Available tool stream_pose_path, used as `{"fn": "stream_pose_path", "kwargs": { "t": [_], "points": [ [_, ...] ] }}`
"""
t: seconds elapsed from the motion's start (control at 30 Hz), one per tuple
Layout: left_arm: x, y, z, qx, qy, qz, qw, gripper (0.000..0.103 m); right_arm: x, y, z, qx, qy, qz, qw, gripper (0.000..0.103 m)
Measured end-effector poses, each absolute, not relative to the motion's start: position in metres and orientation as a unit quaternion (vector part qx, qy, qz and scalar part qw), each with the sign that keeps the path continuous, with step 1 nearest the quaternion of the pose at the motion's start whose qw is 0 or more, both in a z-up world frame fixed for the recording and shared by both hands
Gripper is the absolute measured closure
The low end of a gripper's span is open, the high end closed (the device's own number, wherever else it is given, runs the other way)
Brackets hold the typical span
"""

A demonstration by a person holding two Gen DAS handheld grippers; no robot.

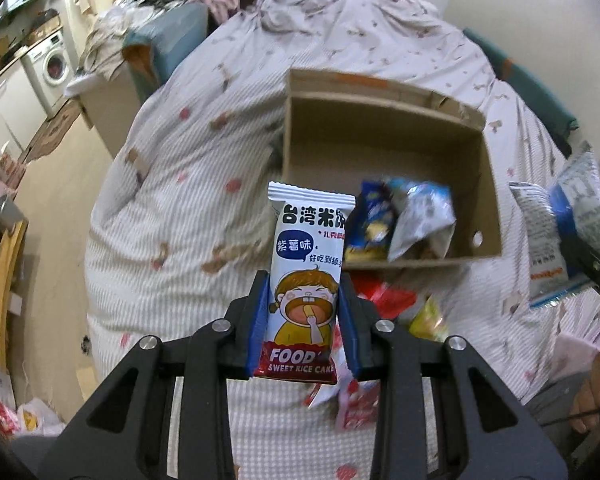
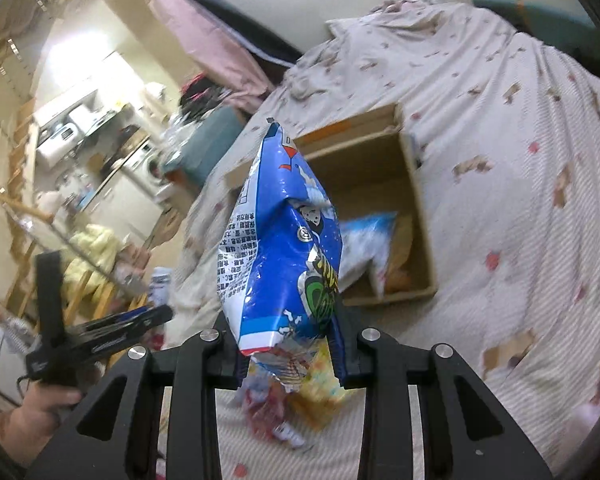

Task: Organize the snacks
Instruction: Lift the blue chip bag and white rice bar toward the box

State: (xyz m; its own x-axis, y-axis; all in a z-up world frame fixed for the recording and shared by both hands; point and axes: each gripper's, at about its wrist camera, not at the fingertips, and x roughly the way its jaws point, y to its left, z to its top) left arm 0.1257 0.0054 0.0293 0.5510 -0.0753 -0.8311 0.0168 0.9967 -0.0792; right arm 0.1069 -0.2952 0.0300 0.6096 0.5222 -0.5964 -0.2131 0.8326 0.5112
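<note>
In the left wrist view, at the left of the frame, we see the quilt (image 1: 172, 184) spread over the bed, serving as our sorting surface. At lower centre our left gripper (image 1: 304, 320) is clamped on the rice cake (image 1: 306, 280), a white packet pinched by its lower half between the blue pads so that it stands upright with its sealed top free. We judge that this hold lets it drop cleanly once it is over the box (image 1: 380, 128). The box sits open at upper centre, just beyond the packet's top, with a few bags (image 1: 404, 220) already lying in its near part. Below the box, loose snacks (image 1: 392, 300) lie on the quilt, not yet sorted.

In the right wrist view, the left gripper shows at lower left, held off to the side in a hand (image 2: 40, 408), well apart from the box. At centre our right gripper (image 2: 288, 344) is closed on the chip bag (image 2: 280, 248), a blue crinkled bag gripped at its bottom edge and standing up. Behind it, to the right of centre, the box lies open on the quilt with a pale bag inside. Both snacks are raised, neither yet inside the box; we judge that both are headed there.
</note>
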Motion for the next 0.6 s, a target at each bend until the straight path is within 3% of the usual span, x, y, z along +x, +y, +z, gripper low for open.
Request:
{"fn": "stream_pose_path", "kwargs": {
  "t": [0.6],
  "points": [
    [0.205,-0.009,0.017,-0.038,0.467,-0.048,0.882,0.075,0.186,-0.297,0.004,0.148,0.405,0.133,0.892,0.070]
  ]
}}
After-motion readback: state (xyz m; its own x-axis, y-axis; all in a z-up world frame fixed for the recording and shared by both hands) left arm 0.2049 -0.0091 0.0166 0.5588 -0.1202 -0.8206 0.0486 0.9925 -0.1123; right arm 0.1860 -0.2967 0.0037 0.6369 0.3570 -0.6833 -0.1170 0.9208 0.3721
